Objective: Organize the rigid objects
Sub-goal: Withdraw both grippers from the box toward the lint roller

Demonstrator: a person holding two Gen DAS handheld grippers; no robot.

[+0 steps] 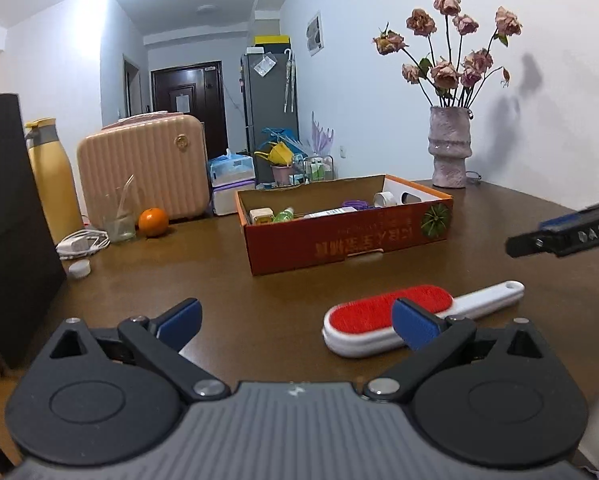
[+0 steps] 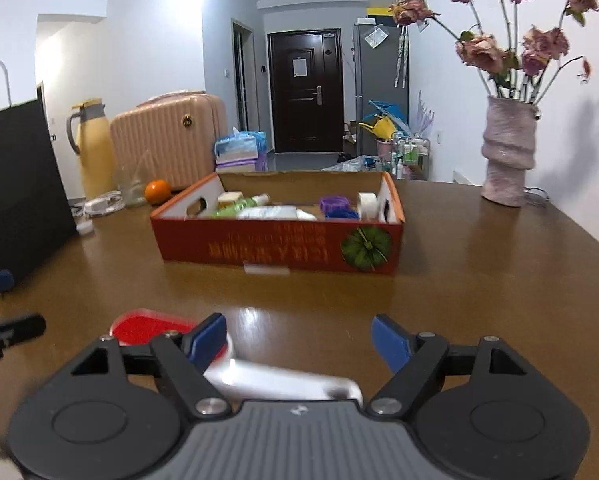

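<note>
A white lint brush [image 1: 383,322] with a red pad lies flat on the brown table [image 1: 299,288], just right of my left gripper [image 1: 295,320], which stands open and empty; its right finger overlaps the brush's head in the left wrist view. In the right wrist view the same lint brush [image 2: 259,376] lies low under my right gripper [image 2: 297,342], handle toward the camera, red pad to the left. That gripper is open with nothing between its pads. An orange cardboard box [image 1: 351,240], also cardboard box [image 2: 279,244], holds bottles, tape rolls and purple items.
A vase of dried roses [image 1: 449,148] stands back right. At back left are a pink case [image 1: 143,168], a yellow flask [image 1: 51,176], an orange [image 1: 153,222], a glass [image 1: 119,224], a white charger [image 1: 81,244]. A black bag [image 1: 7,224] fills the left edge.
</note>
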